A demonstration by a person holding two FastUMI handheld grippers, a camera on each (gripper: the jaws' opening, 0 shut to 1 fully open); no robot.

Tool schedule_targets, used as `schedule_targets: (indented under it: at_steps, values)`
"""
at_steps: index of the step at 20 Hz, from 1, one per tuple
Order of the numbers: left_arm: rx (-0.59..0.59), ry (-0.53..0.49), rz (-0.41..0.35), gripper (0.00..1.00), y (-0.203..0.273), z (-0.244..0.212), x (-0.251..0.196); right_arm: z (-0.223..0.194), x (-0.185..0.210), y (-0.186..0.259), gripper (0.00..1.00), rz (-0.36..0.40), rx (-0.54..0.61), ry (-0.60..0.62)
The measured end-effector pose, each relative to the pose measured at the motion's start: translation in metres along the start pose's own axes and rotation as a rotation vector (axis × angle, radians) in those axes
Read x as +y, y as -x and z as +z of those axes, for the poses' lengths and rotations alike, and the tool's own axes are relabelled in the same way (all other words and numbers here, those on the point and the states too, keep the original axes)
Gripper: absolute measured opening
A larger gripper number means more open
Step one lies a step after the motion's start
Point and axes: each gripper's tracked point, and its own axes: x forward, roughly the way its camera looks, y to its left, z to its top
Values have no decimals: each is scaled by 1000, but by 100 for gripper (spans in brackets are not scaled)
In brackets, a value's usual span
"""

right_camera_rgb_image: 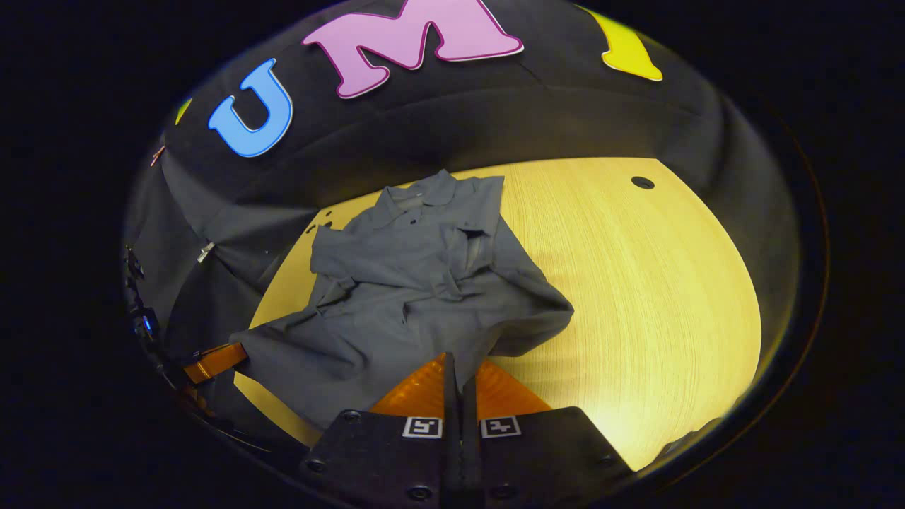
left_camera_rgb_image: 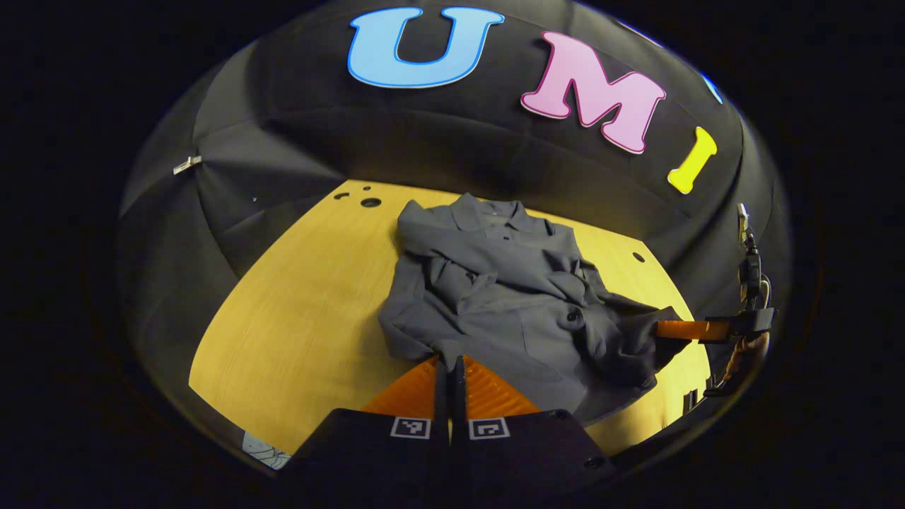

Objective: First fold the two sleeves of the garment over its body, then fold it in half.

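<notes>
Both jaw pairs pinched tight on the hem of the grey jacket (left_camera_rgb_image: 495, 283): left gripper (left_camera_rgb_image: 450, 362) at its 7 o'clock corner, right gripper (right_camera_rgb_image: 459, 360) at 5, sleeves crossed over the body, collar at 12 on the yellow table (right_camera_rgb_image: 636, 283).

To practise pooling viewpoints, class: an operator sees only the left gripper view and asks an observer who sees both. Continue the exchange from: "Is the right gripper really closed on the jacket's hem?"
Observer: Yes. In the right gripper view, the right gripper has both fingers pressed together on the hem of the jacket.
Operator: How does my own gripper look from there?
Observer: The left gripper comes in from the side, and its orange fingers meet the jacket's other lower corner.
</notes>
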Motion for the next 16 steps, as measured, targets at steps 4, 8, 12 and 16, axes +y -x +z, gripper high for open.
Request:
schedule_targets:
  at_steps: [4,8,12,16]
  values:
    - [-62,-5,-16,5,-5,41,-5,38,6,-10,5,23,-60,-9]
    - [-127,-10,-23,5,-19,87,-1,84,9,-22,5,32,-140,-10]
    - [-190,-18,-24,5,-44,134,0,123,6,-40,5,27,-195,38]
    - [-219,17,-38,5,-77,170,-6,158,6,-66,5,32,-236,43]
